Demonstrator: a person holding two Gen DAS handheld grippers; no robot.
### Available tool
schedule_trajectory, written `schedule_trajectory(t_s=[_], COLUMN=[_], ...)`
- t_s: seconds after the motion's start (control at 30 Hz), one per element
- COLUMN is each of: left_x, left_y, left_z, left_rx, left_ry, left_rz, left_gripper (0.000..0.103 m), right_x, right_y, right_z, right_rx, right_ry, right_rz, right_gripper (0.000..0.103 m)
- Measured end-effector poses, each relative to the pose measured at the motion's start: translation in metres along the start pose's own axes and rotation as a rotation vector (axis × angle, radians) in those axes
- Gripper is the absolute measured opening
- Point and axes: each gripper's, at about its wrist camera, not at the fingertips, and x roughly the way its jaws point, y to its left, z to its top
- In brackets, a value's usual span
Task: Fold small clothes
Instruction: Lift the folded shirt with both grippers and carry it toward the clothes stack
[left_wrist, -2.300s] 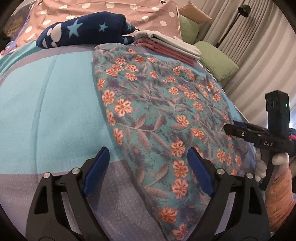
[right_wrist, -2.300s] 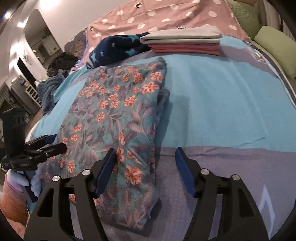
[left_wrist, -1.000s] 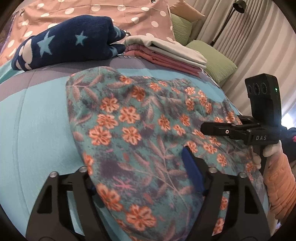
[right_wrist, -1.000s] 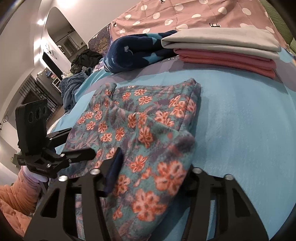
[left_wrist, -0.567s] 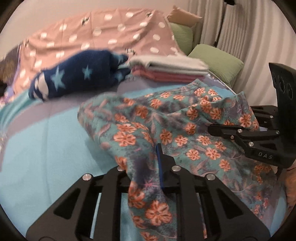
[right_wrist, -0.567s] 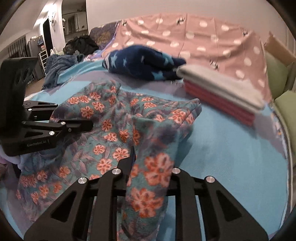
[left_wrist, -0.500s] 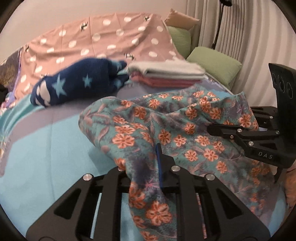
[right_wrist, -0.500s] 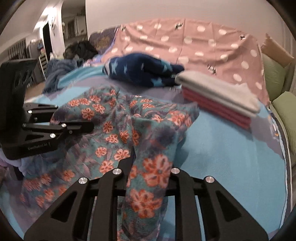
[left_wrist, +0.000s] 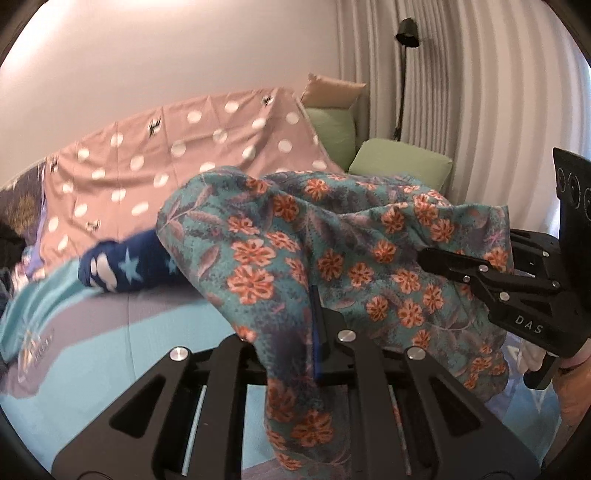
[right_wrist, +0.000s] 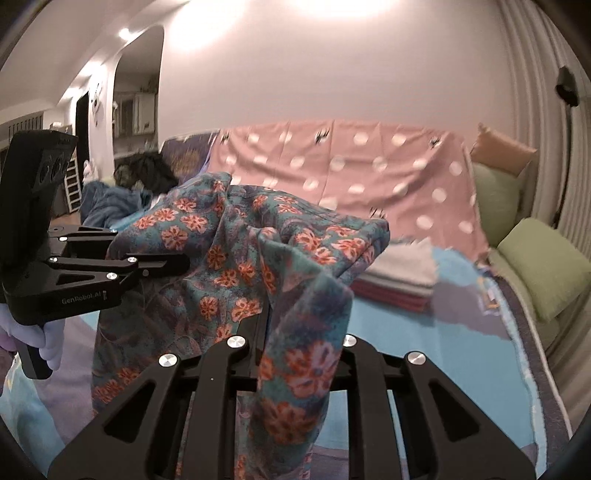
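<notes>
A teal floral garment with orange flowers (left_wrist: 332, 236) hangs lifted above the bed between both grippers. My left gripper (left_wrist: 314, 332) is shut on one edge of it. My right gripper (right_wrist: 267, 325) is shut on the other edge of the floral garment (right_wrist: 236, 258), which drapes down over its jaws. The right gripper shows at the right of the left wrist view (left_wrist: 491, 280). The left gripper shows at the left of the right wrist view (right_wrist: 110, 269). The cloth hides the fingertips in both views.
A stack of folded grey and pink clothes (right_wrist: 399, 280) lies on the blue bed cover (right_wrist: 443, 350). A navy star-patterned garment (left_wrist: 125, 266) lies behind. A pink dotted blanket (left_wrist: 177, 155), green pillows (right_wrist: 543, 266) and curtains (left_wrist: 480, 92) ring the bed.
Both grippers closed on the near edges of the floral garment, then raised it off the bed. The cameras now look level at the far wall instead of down at the bed.
</notes>
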Motion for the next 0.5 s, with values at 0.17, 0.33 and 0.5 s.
schedule_trajectory(t_s=[0.17, 0.33, 0.5], left_x=[-0.011, -0.009, -0.001], left_y=[-0.021, -0.040, -0.044], left_z=[0.032, 0.078, 0.125], left_rx=[0.071, 0.162, 0.219], left_ry=[-0.043, -0.091, -0.148], left_rz=[-0.001, 0.022, 0.054], left_gripper=[0.011, 0.011, 0.011], right_x=[-0.024, -0.034, -0.031], right_y=[-0.011, -0.037, -0.062], right_z=[0.016, 0.045, 0.084], right_rx=[-0.008, 0.002, -0.005], right_ry=[-0.066, -0.121, -0.172], right_rz=[-0.050, -0.095, -0.134], right_gripper=[0.016, 0.017, 0.017])
